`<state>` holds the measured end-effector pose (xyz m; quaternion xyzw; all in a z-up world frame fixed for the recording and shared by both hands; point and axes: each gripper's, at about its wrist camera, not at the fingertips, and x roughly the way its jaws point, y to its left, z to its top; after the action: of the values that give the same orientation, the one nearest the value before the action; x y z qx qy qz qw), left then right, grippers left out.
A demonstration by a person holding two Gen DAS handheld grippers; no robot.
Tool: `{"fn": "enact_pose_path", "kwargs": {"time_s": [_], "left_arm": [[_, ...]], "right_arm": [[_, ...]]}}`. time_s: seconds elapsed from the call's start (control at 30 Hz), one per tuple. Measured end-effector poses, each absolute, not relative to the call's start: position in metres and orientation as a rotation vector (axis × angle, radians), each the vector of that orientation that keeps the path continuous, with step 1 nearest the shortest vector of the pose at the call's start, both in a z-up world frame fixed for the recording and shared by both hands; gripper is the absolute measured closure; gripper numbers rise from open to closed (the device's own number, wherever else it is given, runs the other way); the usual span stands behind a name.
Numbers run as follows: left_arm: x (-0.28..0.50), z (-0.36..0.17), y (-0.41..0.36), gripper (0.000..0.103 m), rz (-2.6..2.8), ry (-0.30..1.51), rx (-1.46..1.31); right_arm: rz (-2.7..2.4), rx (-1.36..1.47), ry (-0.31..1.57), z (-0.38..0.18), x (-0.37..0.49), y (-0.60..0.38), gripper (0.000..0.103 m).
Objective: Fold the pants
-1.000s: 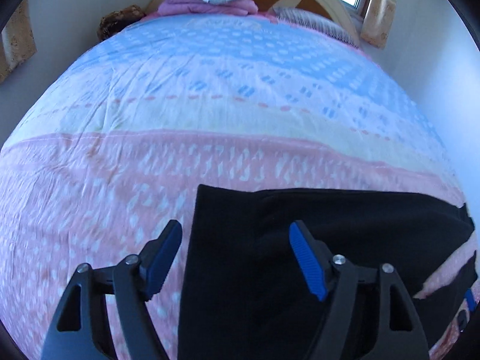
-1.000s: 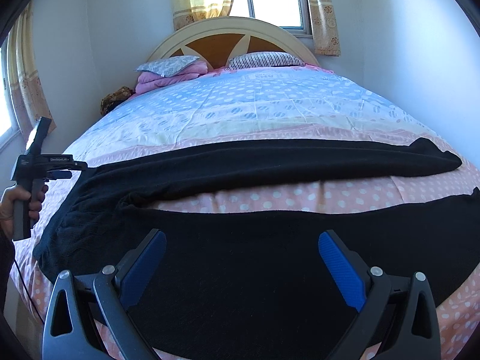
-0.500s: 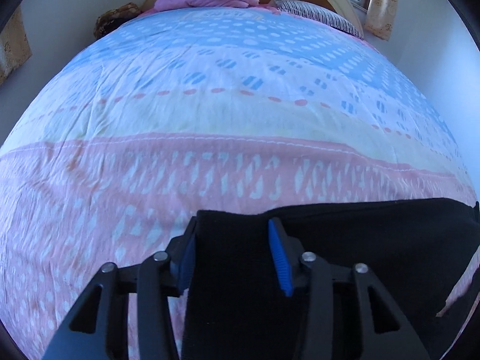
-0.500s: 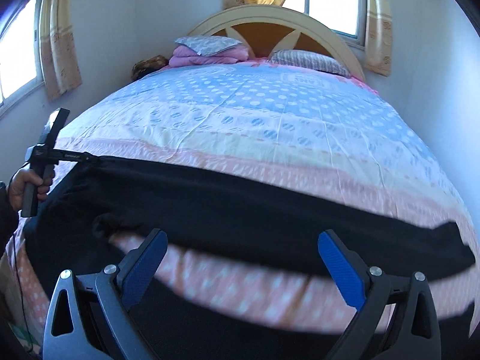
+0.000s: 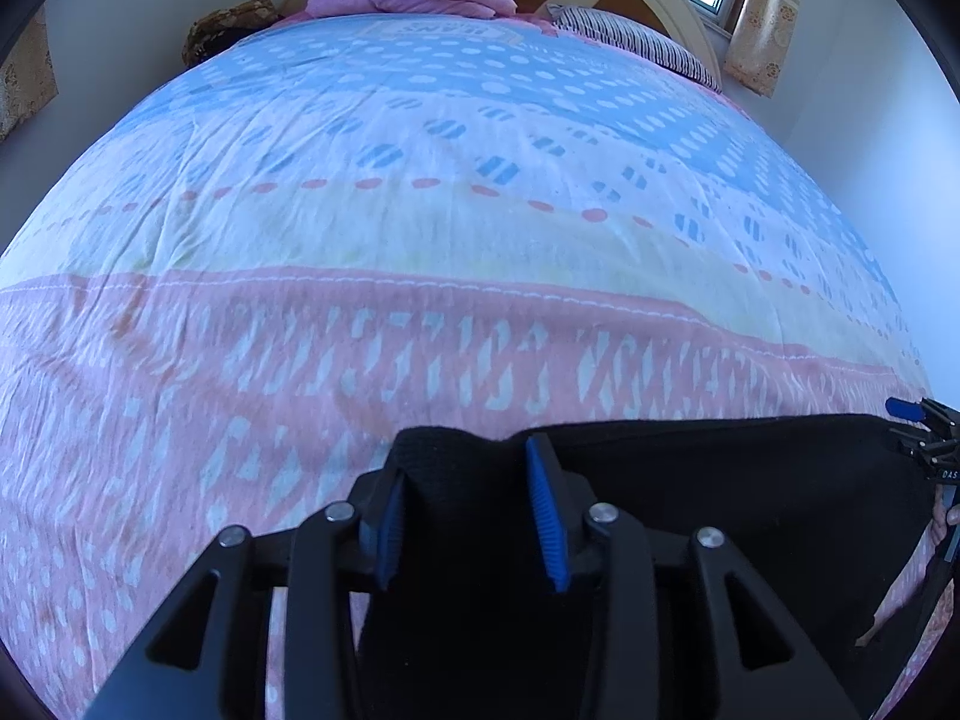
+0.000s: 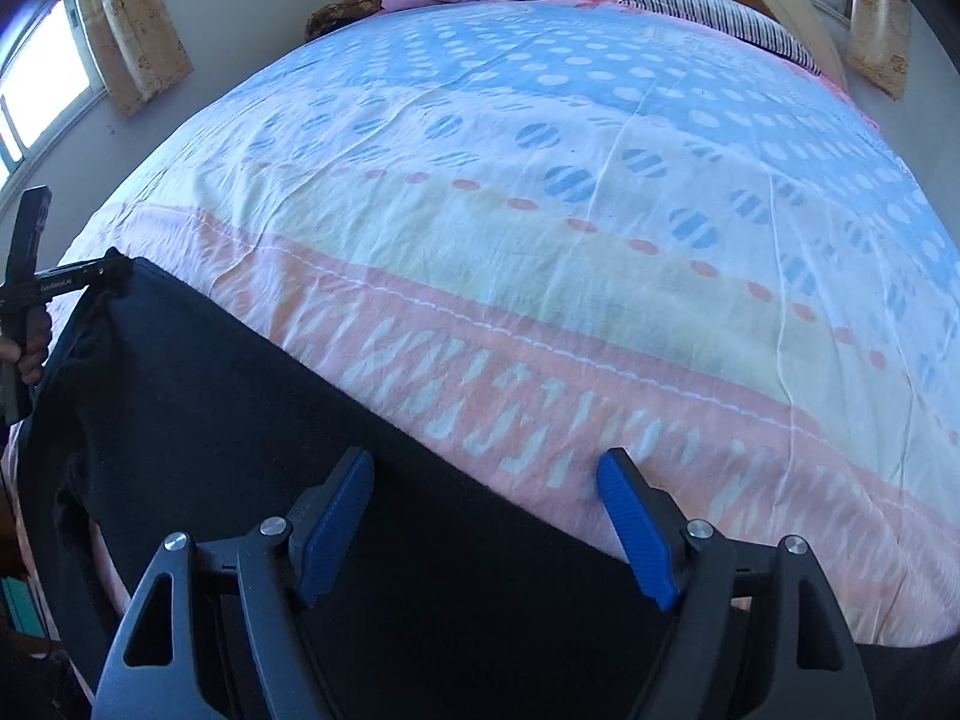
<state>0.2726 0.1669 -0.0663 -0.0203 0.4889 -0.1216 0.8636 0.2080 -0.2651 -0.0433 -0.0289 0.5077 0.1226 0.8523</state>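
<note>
Folding barely begun: left gripper (image 5: 465, 516) pinches black fabric pants (image 5: 720, 510) corner; right gripper (image 6: 489, 528) spread, pants unfolded.

My left tool (image 5: 468, 507) has its two blue pads drawn in close, pinching a fold of the black pants (image 5: 720, 480) between them. My right tool (image 6: 486, 519) has its pads set wide apart, one over the cloth and one past its edge. My left hand (image 6: 24, 348) grips its handle at the side.
</note>
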Motion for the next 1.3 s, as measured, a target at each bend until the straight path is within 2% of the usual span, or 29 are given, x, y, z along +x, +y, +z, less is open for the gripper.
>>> {"fn": "enact_pose_path", "kwargs": {"time_s": [0.03, 0.1, 0.13, 0.2, 0.5, 0.63, 0.83, 1.0, 1.17, 1.2, 1.3], "left_arm": [[0.272, -0.065, 0.165, 0.066, -0.251, 1.020, -0.032], [0.270, -0.063, 0.163, 0.077, -0.257, 1.012, -0.014], [0.267, -0.061, 0.163, 0.086, -0.273, 1.003, -0.023], [0.263, -0.054, 0.166, 0.086, -0.278, 0.982, -0.056], [0.193, 0.020, 0.183, 0.086, -0.323, 0.756, -0.110], [0.140, 0.038, 0.201, 0.086, -0.345, 0.671, -0.137], [0.068, 0.011, 0.216, 0.086, -0.352, 0.670, -0.149], [0.048, -0.035, 0.223, 0.086, -0.302, 0.747, -0.154], [0.036, -0.057, 0.234, 0.085, -0.290, 0.750, -0.227], [0.032, -0.057, 0.235, 0.083, -0.293, 0.738, -0.230], [0.025, -0.058, 0.239, 0.067, -0.269, 0.748, -0.195]], "right_arm": [[0.275, -0.066, 1.068, -0.042, 0.206, -0.264, 0.037], [0.330, -0.074, 1.071, -0.036, 0.202, -0.259, 0.084], [0.345, -0.068, 1.078, -0.033, 0.199, -0.253, 0.092], [0.319, -0.098, 1.070, -0.024, 0.185, -0.246, 0.098], [0.262, -0.053, 0.760, 0.062, 0.080, -0.225, 0.099], [0.279, -0.041, 0.711, 0.068, 0.017, -0.212, 0.099], [0.281, 0.002, 0.716, 0.033, -0.066, -0.198, 0.099], [0.262, 0.043, 0.790, -0.021, -0.088, -0.194, 0.099], [0.238, 0.006, 0.806, -0.045, -0.102, -0.186, 0.099], [0.233, -0.013, 0.799, -0.046, -0.103, -0.184, 0.099], [0.218, -0.098, 0.794, -0.046, -0.105, -0.175, 0.098]]}}
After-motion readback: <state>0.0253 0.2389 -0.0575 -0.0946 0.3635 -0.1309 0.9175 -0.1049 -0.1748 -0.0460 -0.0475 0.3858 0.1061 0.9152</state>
